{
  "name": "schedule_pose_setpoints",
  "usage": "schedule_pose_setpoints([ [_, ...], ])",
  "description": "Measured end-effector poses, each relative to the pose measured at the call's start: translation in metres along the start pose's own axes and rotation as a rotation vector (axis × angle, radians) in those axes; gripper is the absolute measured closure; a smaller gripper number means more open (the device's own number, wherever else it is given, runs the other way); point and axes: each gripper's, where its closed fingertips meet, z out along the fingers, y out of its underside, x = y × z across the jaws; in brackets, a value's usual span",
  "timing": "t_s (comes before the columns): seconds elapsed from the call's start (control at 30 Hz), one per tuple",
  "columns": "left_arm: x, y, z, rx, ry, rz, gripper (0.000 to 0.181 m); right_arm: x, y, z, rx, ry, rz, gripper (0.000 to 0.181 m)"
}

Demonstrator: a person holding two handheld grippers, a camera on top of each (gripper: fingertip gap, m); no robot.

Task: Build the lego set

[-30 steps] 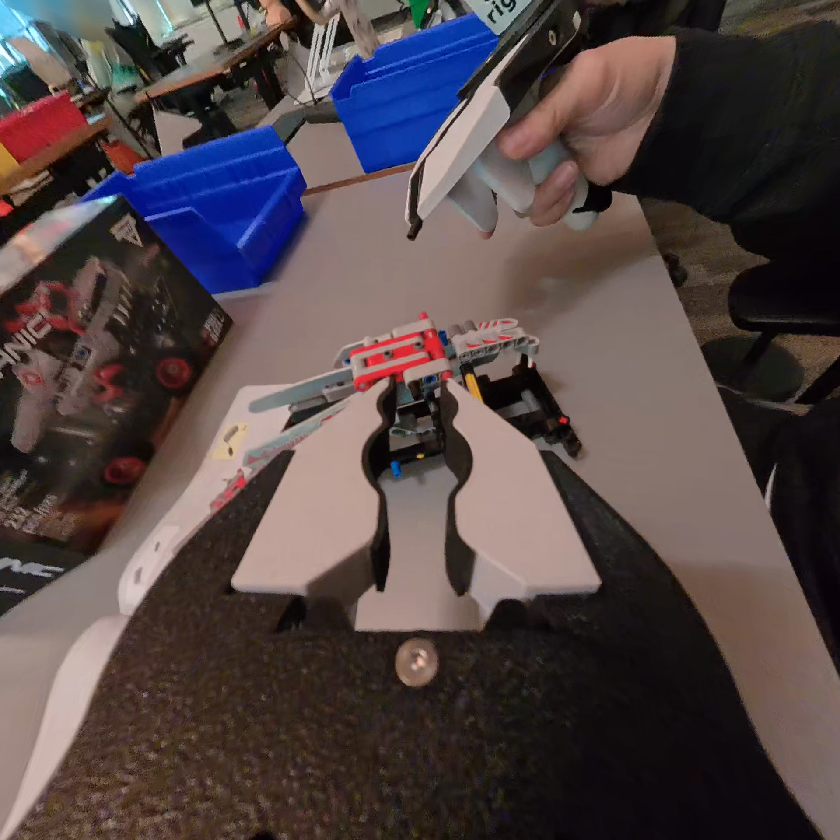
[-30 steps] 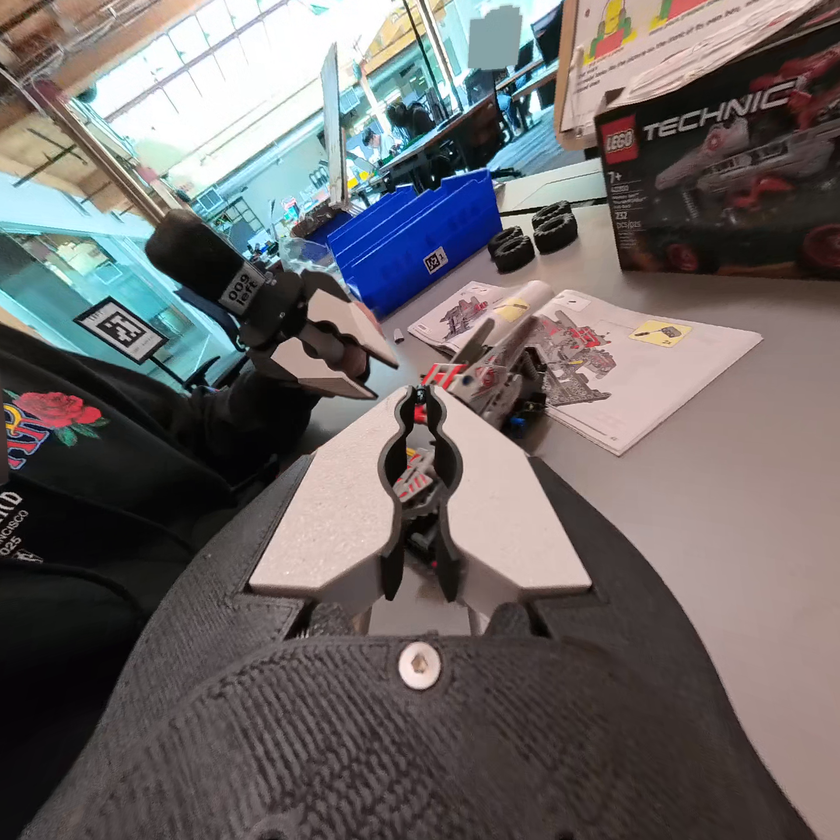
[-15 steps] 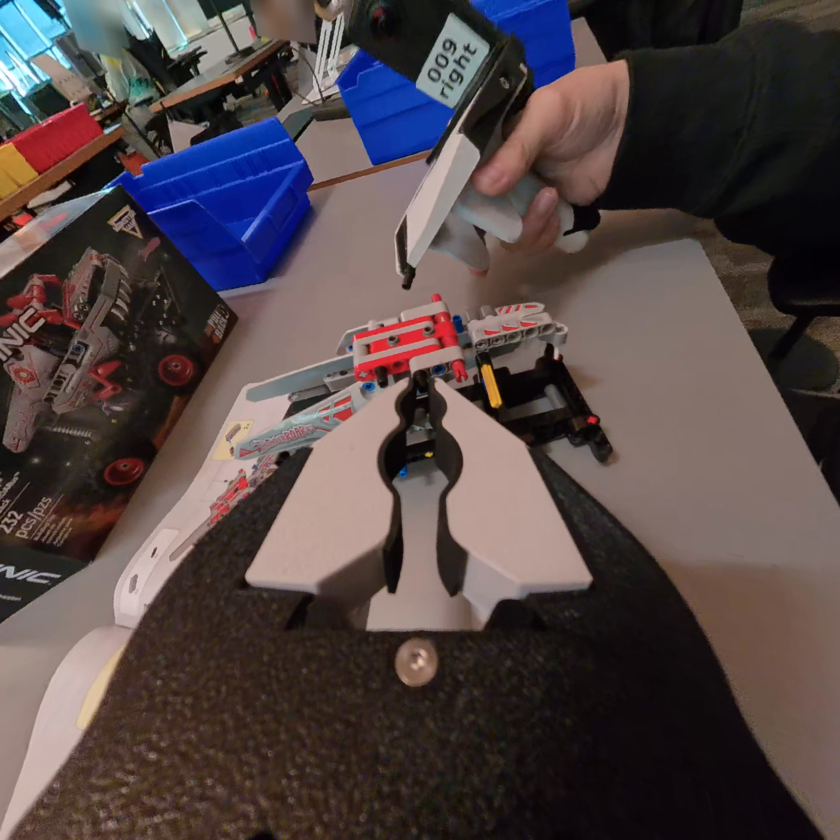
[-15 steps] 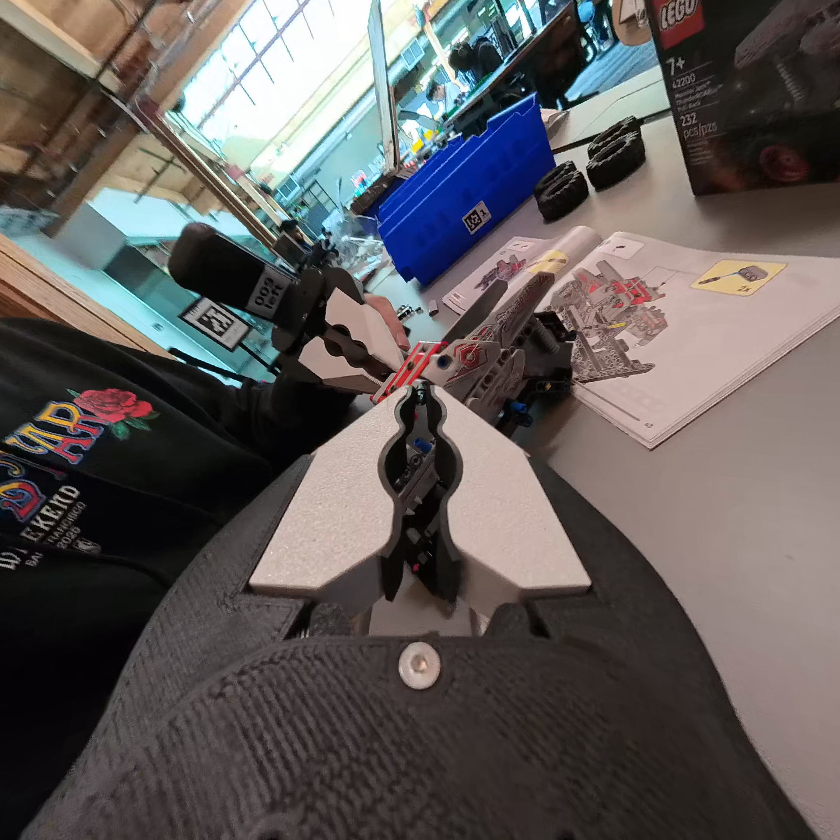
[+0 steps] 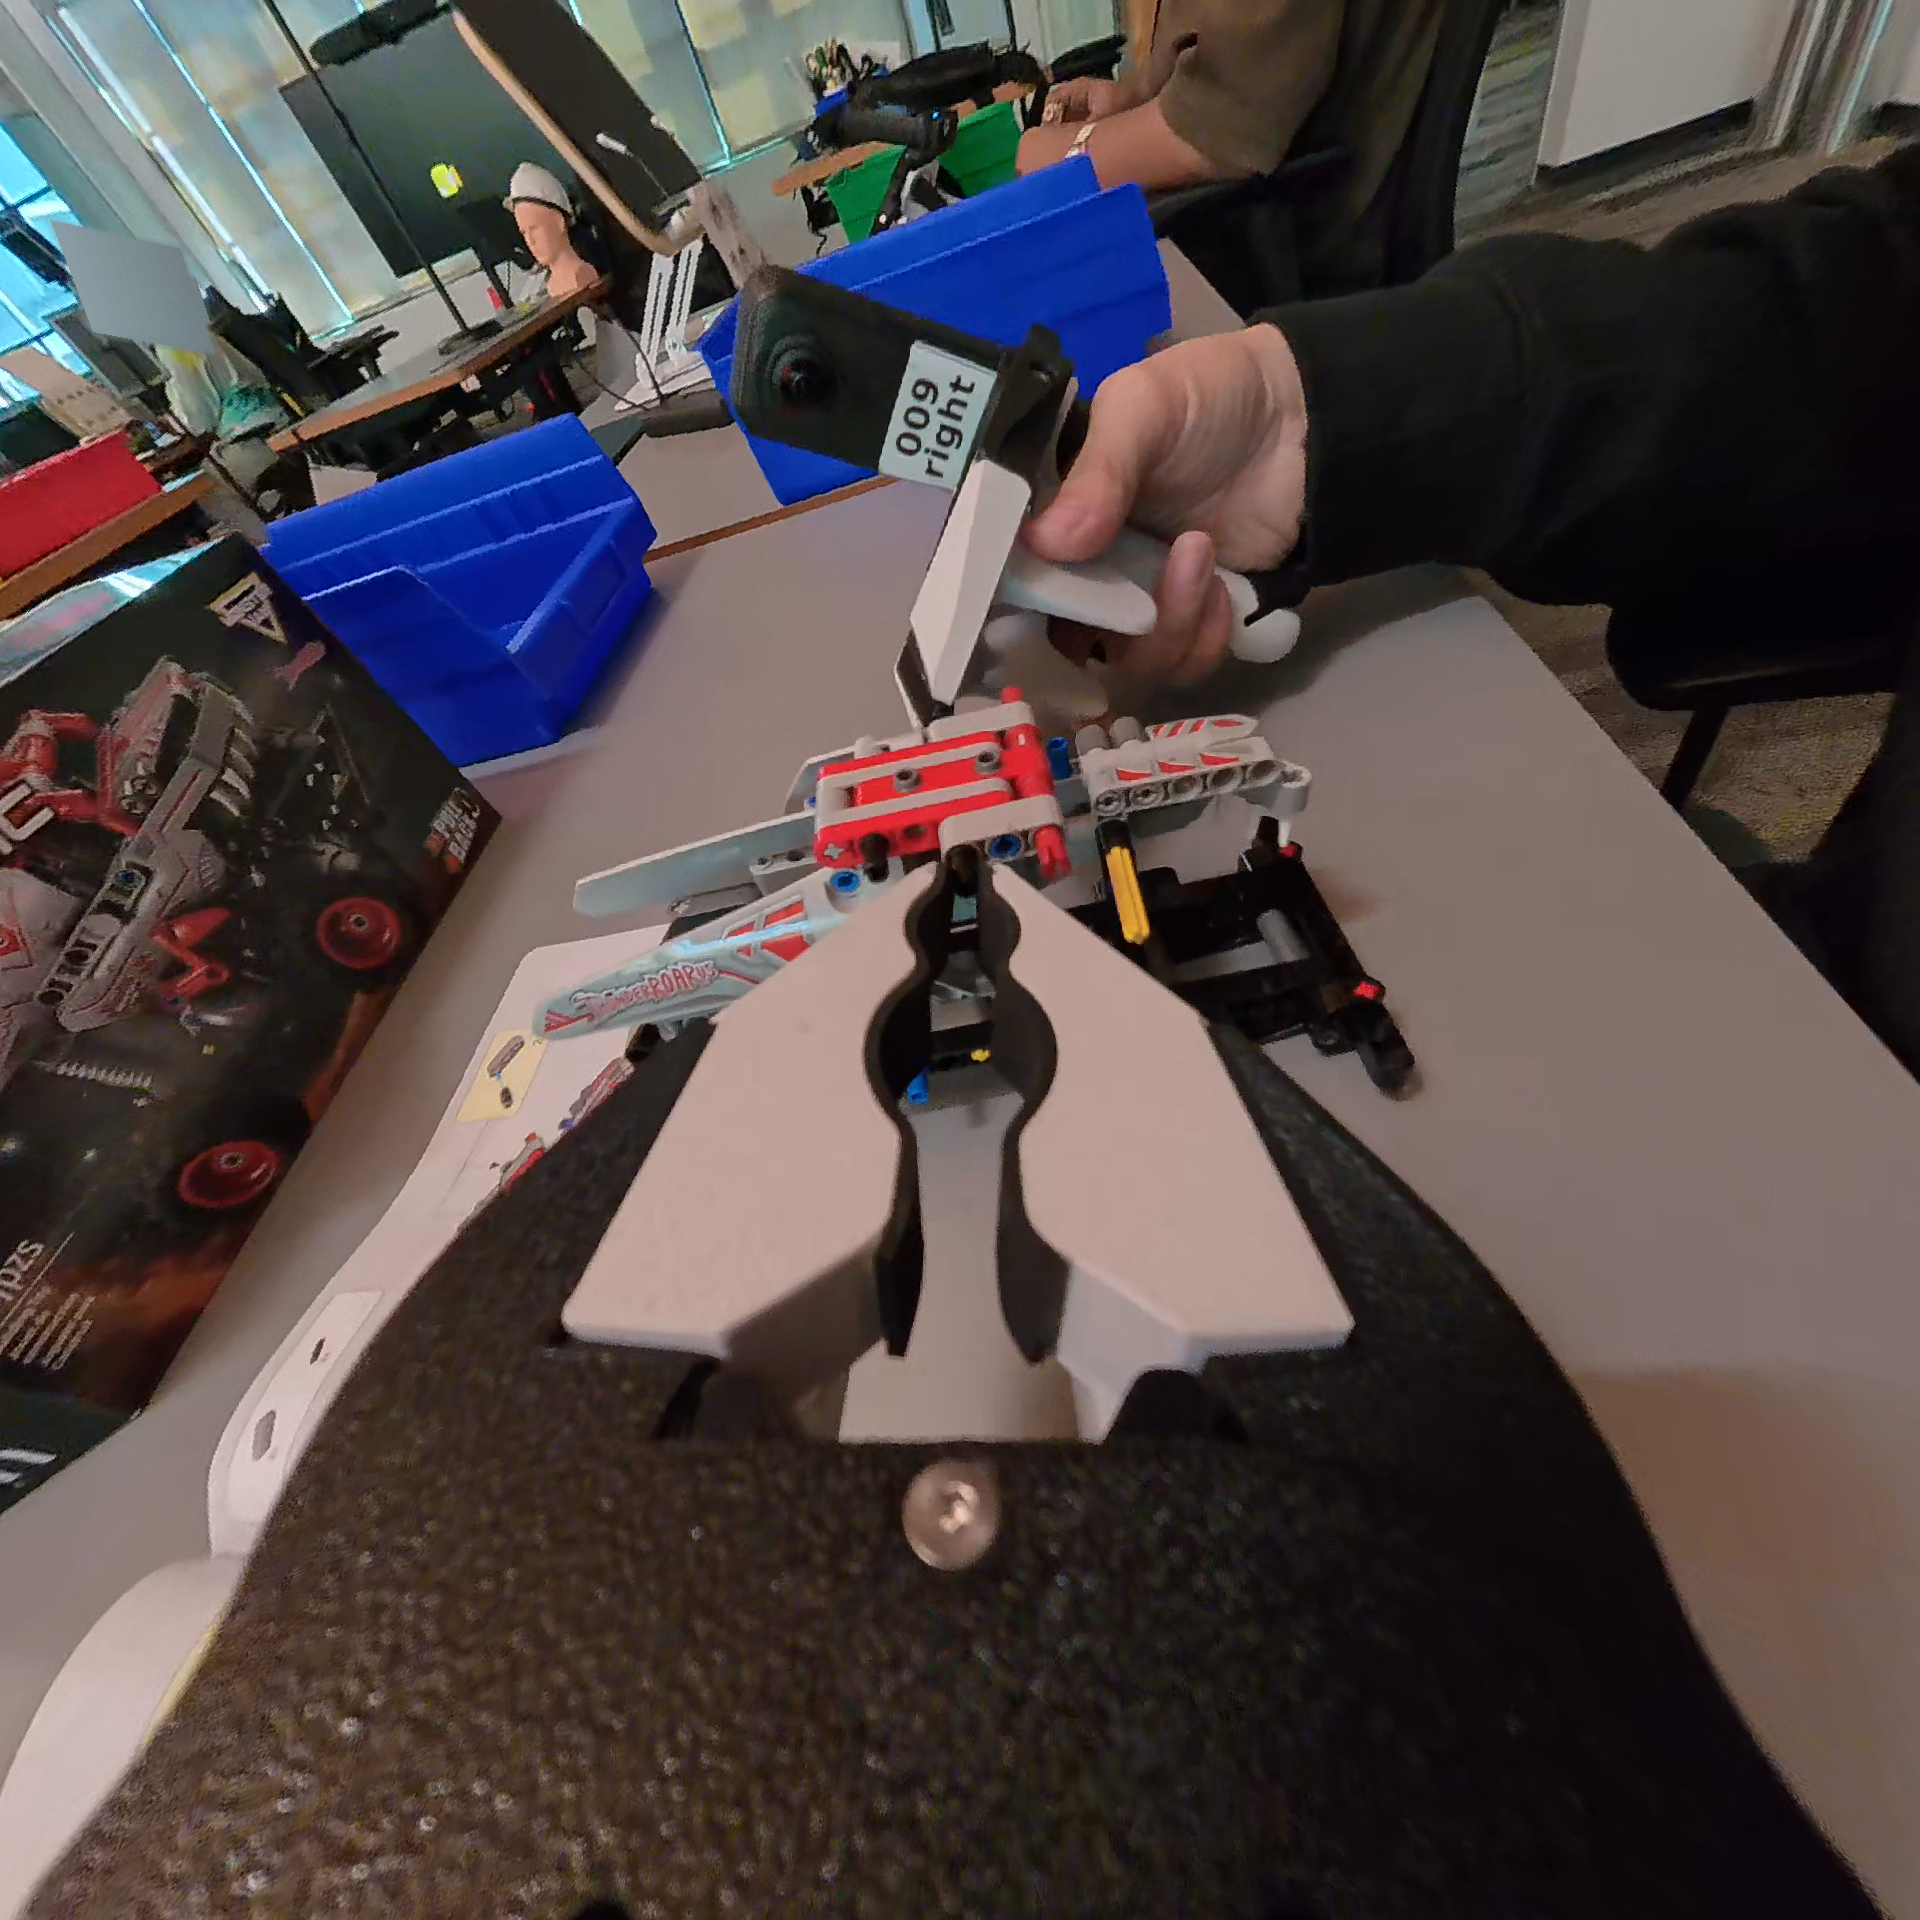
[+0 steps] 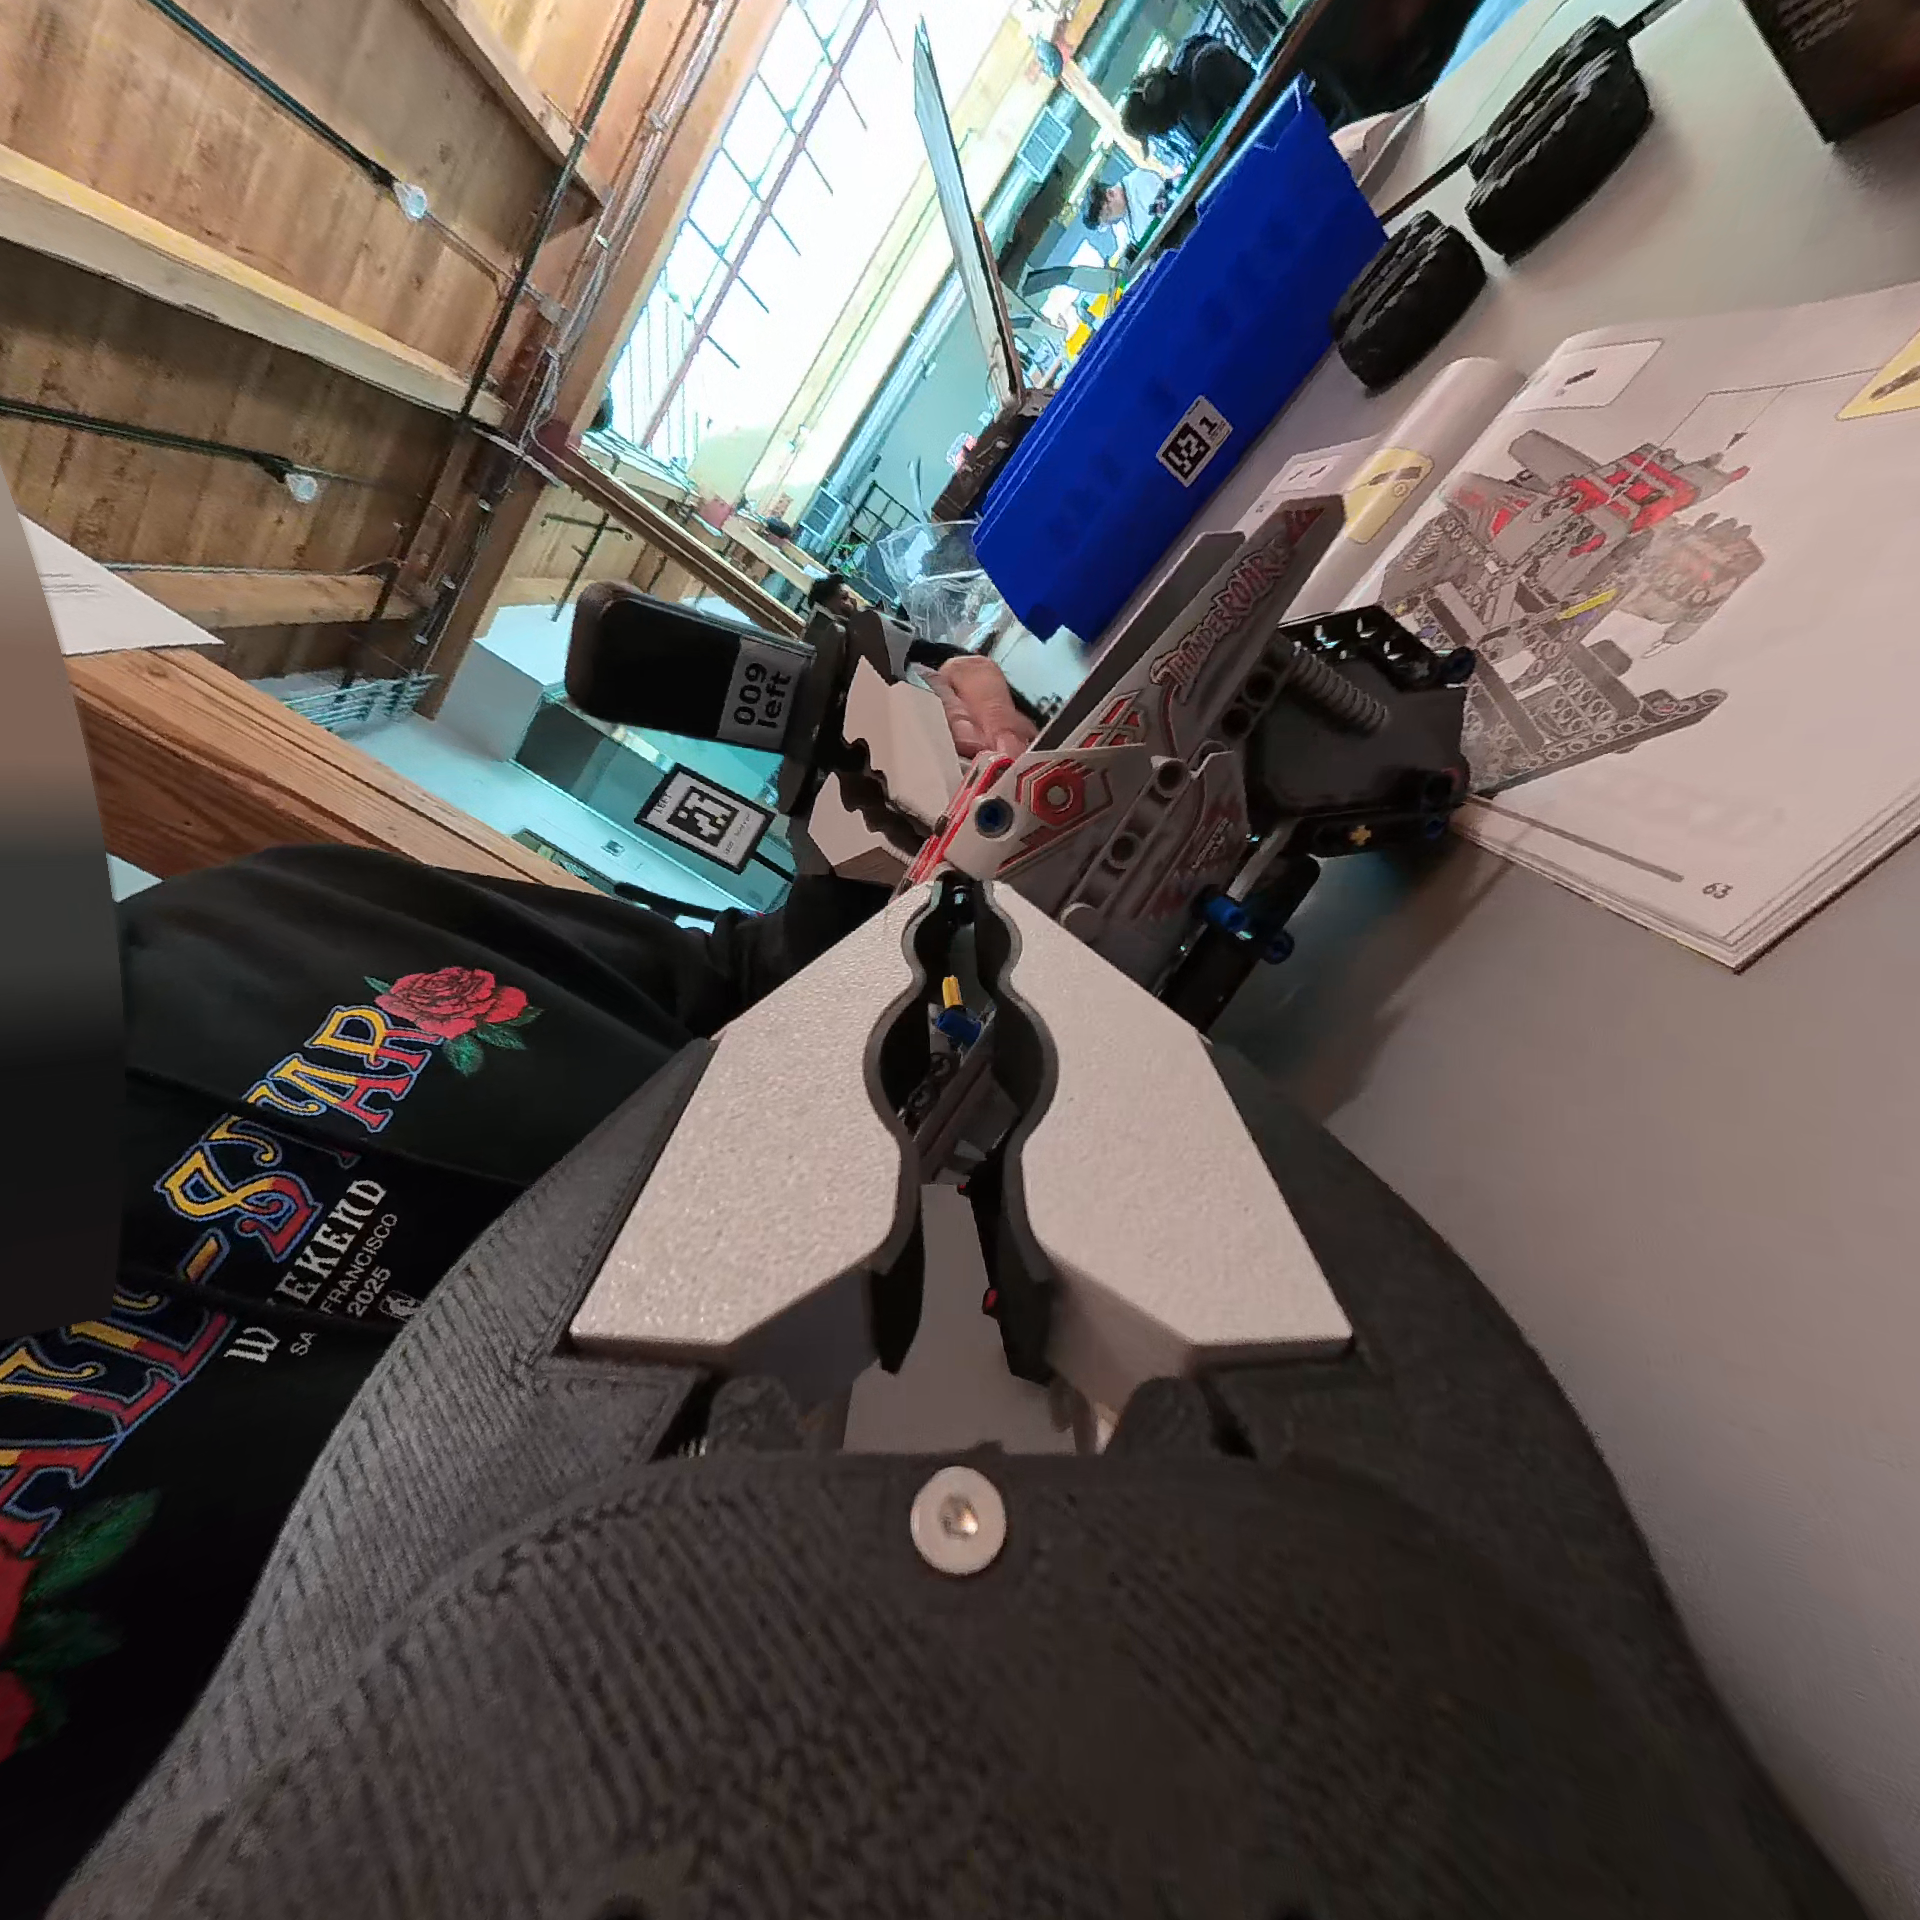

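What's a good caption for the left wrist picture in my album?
Two grippers, left and right, close in on a half-built lego truck.

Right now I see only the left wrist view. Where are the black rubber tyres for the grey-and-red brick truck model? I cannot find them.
Observer: The black rubber tyres stand on the grey table, beyond the open paper instruction booklet and beside a blue plastic bin.
Operator: What does the open page show?
Observer: A coloured drawing of the truck.
Operator: Is there something on the far side of the model that I miss?
Observer: Yes, a dark coil spring sits on the black frame of the model.
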Motion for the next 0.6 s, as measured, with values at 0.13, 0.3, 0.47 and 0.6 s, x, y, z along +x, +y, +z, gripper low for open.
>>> schedule_pose_setpoints([
  [0.13,-0.0002,0.0004,-0.0007,0.037,0.028,-0.025,0.179,0.0001,0.0012,0.0007,0.007,-0.049,0.046,0.179],
  [0.3,0.0003,0.0003,-0.0015,0.073,0.061,-0.034,0.179,-0.0021,0.0024,0.0012,0.009,-0.093,0.067,0.179],
  [0.47,0.0001,-0.0001,-0.0009,0.087,0.077,-0.039,0.18,-0.0028,0.0021,0.0005,0.011,-0.107,0.075,0.179],
  [0.6,0.0,-0.0003,-0.0003,0.09,0.079,-0.043,0.18,-0.0028,0.0021,-0.0003,0.012,-0.112,0.082,0.179],
])
